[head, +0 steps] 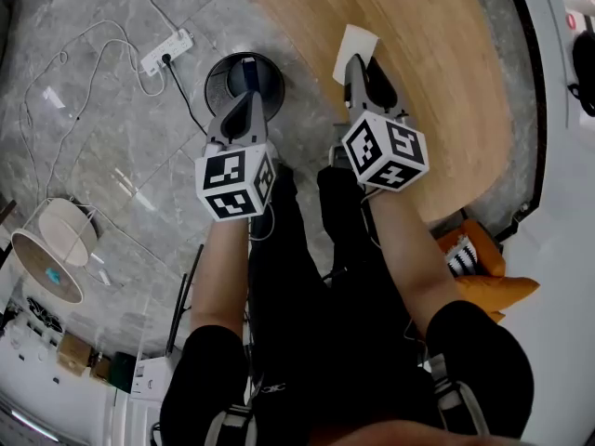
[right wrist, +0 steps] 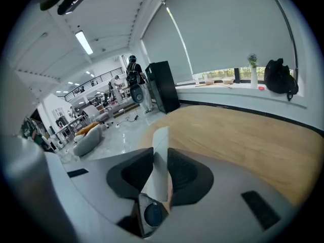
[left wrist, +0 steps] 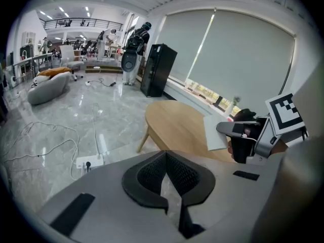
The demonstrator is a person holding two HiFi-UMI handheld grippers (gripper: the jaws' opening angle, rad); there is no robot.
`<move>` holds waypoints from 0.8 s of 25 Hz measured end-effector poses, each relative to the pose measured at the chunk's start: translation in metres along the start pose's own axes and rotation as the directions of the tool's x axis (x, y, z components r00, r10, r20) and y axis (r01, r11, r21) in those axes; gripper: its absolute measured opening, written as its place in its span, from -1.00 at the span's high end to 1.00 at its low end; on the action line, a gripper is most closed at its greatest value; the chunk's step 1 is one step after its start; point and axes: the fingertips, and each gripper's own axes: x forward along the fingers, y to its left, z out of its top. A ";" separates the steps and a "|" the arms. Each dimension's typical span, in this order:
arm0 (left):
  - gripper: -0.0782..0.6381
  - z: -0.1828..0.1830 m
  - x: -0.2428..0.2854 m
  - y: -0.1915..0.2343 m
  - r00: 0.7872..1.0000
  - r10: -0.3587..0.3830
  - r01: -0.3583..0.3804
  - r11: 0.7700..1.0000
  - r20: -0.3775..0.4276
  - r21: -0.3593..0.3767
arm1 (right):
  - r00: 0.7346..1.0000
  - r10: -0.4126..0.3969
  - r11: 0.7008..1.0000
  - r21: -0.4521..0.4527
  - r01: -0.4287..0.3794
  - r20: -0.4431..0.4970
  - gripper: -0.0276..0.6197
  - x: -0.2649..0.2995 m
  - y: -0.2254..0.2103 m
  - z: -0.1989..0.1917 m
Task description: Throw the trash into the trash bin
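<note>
r gripper [head: 359, 71] clamped on a white paper sheet [head: 355, 43], sheet stands betw its jaws & pokes past the tips, above the wooden table [head: 446, 82] edge. l gripper [head: 247, 100] jaws together, nothing in them, tips over the round black bin [head: 221, 80] on the floor [head: 102, 128]

The left gripper [head: 247, 86] is covering part of the trash bin [head: 218, 82], the jaws of the right gripper [head: 363, 66] are hiding the lower end of the paper [head: 355, 41], and the worktop [head: 437, 72] is running off-frame.

Grey marble floor [head: 112, 137] meets a rounded wooden table [head: 437, 72]; pale roller blinds [left wrist: 238, 59] cover the windows [left wrist: 201, 90].
</note>
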 end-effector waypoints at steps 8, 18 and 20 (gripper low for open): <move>0.77 -0.019 -0.026 0.053 0.998 0.066 -0.065 0.996 0.005 -0.060 | 0.983 0.126 0.991 -0.027 -0.130 -0.136 0.62 0.002 0.073 -0.067; 0.77 -0.080 -0.055 0.154 0.987 0.158 -0.162 0.974 -0.043 -0.160 | 0.933 0.199 0.973 -0.050 -0.224 -0.300 0.63 0.041 0.150 -0.169; 0.77 -0.094 -0.055 0.167 0.985 0.161 -0.168 0.970 -0.055 -0.174 | 0.921 0.199 0.971 -0.060 -0.232 -0.335 0.63 0.051 0.159 -0.195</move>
